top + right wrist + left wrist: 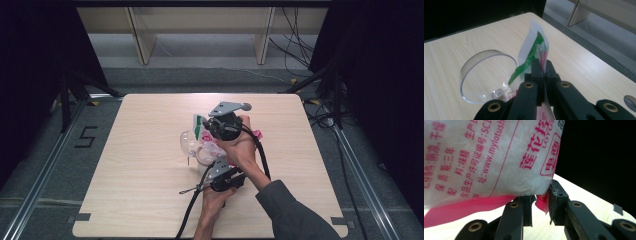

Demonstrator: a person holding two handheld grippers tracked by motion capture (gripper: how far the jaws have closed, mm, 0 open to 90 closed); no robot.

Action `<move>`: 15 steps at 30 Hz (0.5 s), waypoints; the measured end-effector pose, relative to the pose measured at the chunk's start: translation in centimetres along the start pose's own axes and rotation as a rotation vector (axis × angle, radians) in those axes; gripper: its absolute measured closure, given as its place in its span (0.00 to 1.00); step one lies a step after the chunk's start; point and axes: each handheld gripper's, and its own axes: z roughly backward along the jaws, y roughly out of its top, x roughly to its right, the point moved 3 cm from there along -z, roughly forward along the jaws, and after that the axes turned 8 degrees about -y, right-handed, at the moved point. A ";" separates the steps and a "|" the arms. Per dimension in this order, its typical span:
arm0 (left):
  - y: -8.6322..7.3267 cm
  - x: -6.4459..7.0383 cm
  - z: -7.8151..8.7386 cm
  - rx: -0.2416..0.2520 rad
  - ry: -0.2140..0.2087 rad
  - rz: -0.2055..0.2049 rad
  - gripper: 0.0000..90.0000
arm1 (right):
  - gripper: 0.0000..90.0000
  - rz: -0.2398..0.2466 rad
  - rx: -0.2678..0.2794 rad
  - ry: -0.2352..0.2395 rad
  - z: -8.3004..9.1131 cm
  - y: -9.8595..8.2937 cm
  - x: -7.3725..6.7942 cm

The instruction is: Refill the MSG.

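A clear bag of white powder (486,162) with pink print and a green-and-white top (534,45) is held up over the middle of the table (150,200). My left gripper (541,202) is shut on the bag's pink bottom corner. It sits nearer the person in the high view (216,167). My right gripper (543,67) is shut on the bag's top edge, and in the high view (206,131) it is farther out, under its grey plate. A clear round plastic container (486,54) sits on the table just left of the bag (200,125).
The clear container (189,142) is close to both grippers' left side. Bare wood surrounds the hands on all sides. Wooden frame legs (142,42) and loose cables (295,45) lie on the floor beyond the table's far edge. Black curtains flank both sides.
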 end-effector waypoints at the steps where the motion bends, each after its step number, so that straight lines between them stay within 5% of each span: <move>1: 0.0 0.0 0.0 0.003 -0.004 -0.001 0.83 | 1.00 -0.004 0.010 -0.009 -0.1 0.0 0.0; 3: 0.0 0.0 0.0 0.003 -0.005 0.001 0.83 | 1.00 0.023 0.015 -0.008 -0.2 0.0 0.1; 15: 0.1 -0.1 -0.1 -0.012 -0.006 -0.008 0.83 | 1.00 0.002 0.010 -0.014 -0.2 0.0 0.3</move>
